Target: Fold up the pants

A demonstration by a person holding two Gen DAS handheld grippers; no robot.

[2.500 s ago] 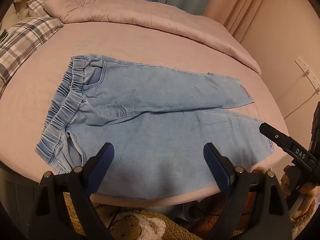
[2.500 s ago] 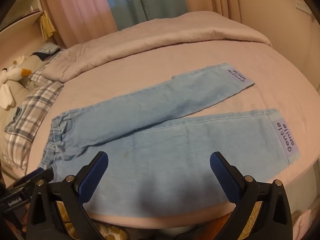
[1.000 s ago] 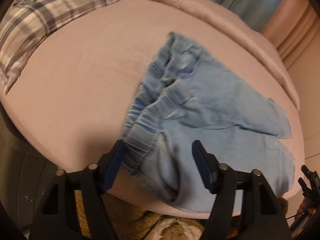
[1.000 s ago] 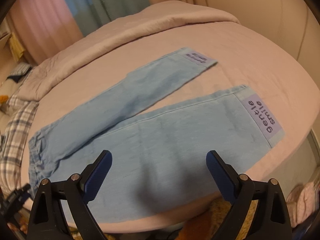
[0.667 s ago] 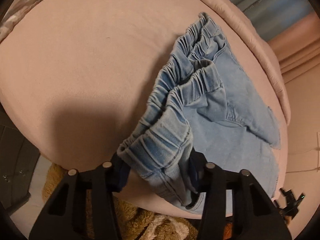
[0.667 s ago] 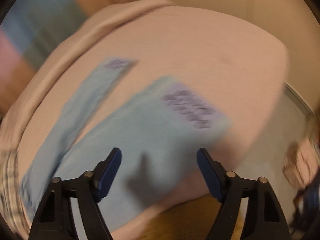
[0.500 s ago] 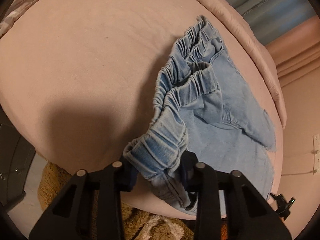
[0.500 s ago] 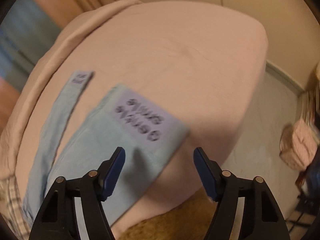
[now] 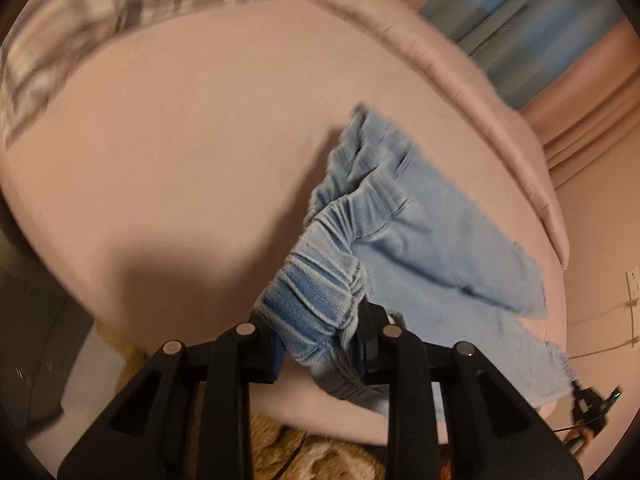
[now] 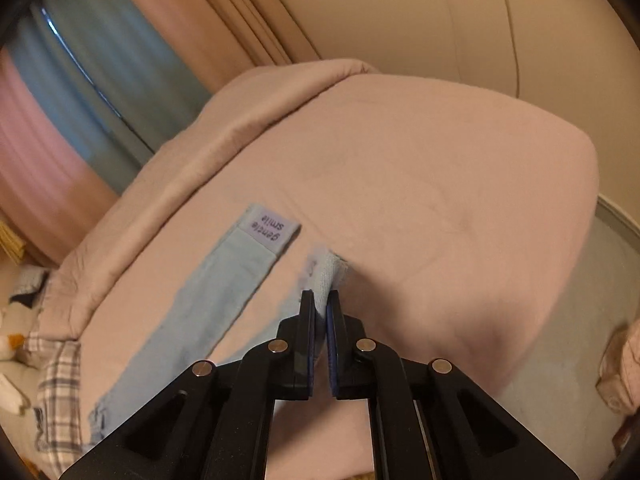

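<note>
The light denim pants (image 9: 420,240) are lying near the front edge of the pink bed (image 9: 180,152), with wide bare sheet opening out to their left and beyond the cuffs toward the folded duvet (image 10: 240,120). The left gripper (image 9: 320,340), its jaws having just been closing, is clamping the bunched elastic waistband (image 9: 320,292), while the right gripper (image 10: 320,312) is pinching the near leg's cuff (image 10: 326,276) flat between its jaws. The near leg is sitting mostly hidden behind the right gripper, motion blur is softening the plaid pillow (image 9: 100,8), and the far leg's hem label (image 10: 270,228) is reading upside down.
</note>
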